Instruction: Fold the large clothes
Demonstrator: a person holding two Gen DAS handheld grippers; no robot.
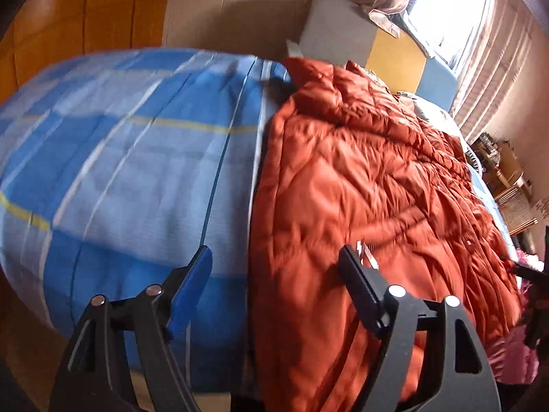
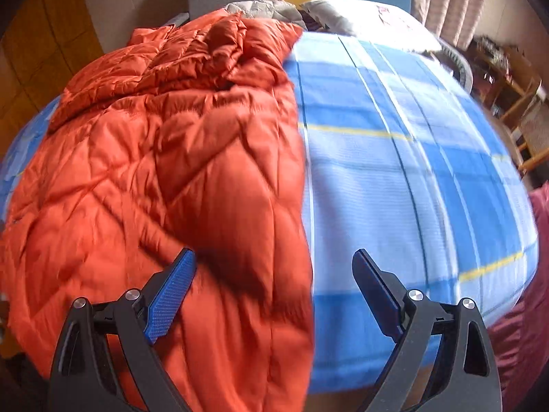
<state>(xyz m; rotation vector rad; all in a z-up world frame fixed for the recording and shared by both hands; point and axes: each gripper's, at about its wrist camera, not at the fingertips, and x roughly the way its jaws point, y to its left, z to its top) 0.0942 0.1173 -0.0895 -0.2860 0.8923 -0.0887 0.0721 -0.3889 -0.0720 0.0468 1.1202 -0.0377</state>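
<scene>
Coat (image 1: 370, 185) lies lengthwise on the bed (image 1: 137, 158), seemingly half folded; both grippers, left (image 1: 274, 271) and right (image 2: 274, 274), hover spread, empty.

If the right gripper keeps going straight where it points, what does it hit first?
Probably the orange quilted coat, near its right edge, where the right gripper aims; the blue checked bedsheet lies just beside it. Depth is unclear.

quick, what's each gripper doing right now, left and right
Left gripper: jaws open, holding nothing, above the orange jacket.
Right gripper: jaws open, holding nothing.
</scene>
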